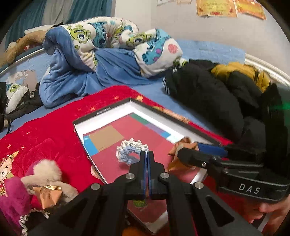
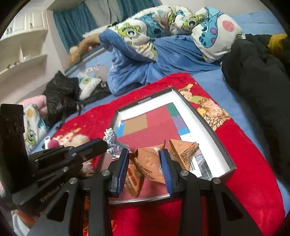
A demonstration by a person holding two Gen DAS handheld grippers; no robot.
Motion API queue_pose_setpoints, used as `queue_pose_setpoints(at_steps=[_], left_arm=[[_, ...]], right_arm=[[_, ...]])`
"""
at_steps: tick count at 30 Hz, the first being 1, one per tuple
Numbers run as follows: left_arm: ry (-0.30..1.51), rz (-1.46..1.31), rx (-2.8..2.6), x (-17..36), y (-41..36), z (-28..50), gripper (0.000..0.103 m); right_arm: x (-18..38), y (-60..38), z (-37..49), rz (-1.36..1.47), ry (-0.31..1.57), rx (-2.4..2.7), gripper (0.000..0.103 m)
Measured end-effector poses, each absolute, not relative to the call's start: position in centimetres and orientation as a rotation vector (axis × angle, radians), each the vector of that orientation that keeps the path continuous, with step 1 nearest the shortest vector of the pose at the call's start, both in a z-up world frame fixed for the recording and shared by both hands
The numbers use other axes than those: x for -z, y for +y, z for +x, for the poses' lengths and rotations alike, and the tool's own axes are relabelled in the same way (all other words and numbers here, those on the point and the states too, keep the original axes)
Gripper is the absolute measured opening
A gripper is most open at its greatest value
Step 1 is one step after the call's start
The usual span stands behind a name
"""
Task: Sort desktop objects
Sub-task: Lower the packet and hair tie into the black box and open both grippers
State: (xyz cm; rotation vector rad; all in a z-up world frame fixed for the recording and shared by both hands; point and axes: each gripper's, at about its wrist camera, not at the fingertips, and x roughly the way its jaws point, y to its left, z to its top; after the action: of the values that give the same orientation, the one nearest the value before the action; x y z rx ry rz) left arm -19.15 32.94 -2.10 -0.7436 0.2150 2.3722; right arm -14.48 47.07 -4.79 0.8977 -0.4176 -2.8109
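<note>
Box floor (image 1: 108, 161) lies free left of the crocheted scrunchie (image 1: 131, 151).

- A bed with a blue sheet (image 1: 208, 49) lies beyond the tongs.
- Teal curtains (image 2: 72, 23) hang far behind.
- White shelves (image 2: 23, 43) stand far left.
- Yellow posters (image 1: 216, 8) hang on the pale wall (image 1: 145, 12).

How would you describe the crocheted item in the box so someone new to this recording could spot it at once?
On the red blanket lies a shallow black-rimmed box with a dark red floor. Near its middle sits the crocheted ring, a small ruffled loop of pale blue and white yarn, just ahead of the shut left gripper. Unlike the glossy brown snack packets nearby, it is soft, knitted and open-centred.
</note>
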Motion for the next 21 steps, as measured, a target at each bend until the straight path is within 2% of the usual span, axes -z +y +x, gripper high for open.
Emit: queue_pose_setpoints(at_steps=[6, 19, 21], left_arm=[[0.247, -0.767, -2.371, 4.6, 33.3, -19.8, 0.001], [0.212, -0.849, -2.349, 5.8, 32.9, -20.4, 0.001], [0.211, -0.854, -2.345, 6.0, 32.9, -20.4, 0.001]], right_arm=[[6.3, 45.6, -16.4, 0.997, -0.256, 2.815, 0.035], [6.8, 46.4, -17.5, 1.071, -0.215, 2.806, 0.033], [7.2, 45.7, -17.6, 1.105, -0.132, 2.818, 0.034]])
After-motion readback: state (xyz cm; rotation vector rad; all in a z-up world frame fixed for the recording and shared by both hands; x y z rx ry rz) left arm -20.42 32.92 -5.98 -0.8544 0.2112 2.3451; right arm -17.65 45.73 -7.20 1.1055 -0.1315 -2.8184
